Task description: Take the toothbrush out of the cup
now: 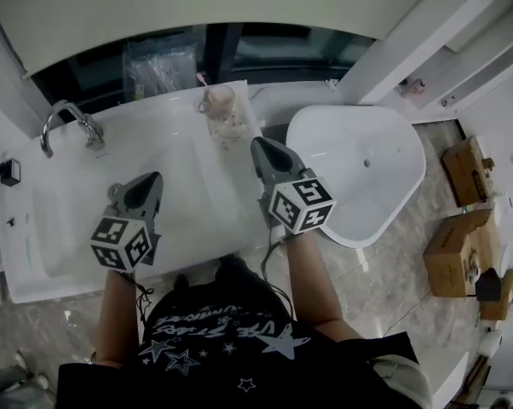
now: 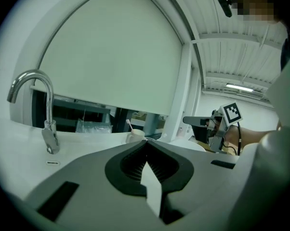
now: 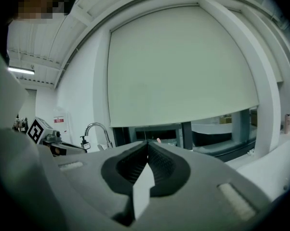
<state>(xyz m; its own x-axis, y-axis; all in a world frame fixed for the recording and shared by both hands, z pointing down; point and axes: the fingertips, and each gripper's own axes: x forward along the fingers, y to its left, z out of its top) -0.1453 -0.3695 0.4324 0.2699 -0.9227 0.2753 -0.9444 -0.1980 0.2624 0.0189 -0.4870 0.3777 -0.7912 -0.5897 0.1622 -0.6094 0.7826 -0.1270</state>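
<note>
A pale cup point(image 1: 220, 111) stands at the back of the white sink counter point(image 1: 167, 143), with a pink-headed toothbrush point(image 1: 202, 79) sticking up out of it. My right gripper point(image 1: 258, 143) hovers just right of and in front of the cup, jaws shut and empty. Further left over the basin, my left gripper point(image 1: 146, 181) is also shut with nothing in it. The left gripper view shows the cup point(image 2: 134, 136) and toothbrush point(image 2: 129, 125) ahead beyond its closed jaws point(image 2: 146, 141). In the right gripper view only the pink toothbrush tip point(image 3: 158, 140) peeks over the closed jaws point(image 3: 146, 142).
A chrome faucet point(image 1: 69, 124) rises at the counter's left. A white tub point(image 1: 359, 169) sits right of the counter. A clear plastic bag point(image 1: 161, 66) lies behind the cup by the window. Cardboard boxes point(image 1: 452, 254) stand on the floor at right.
</note>
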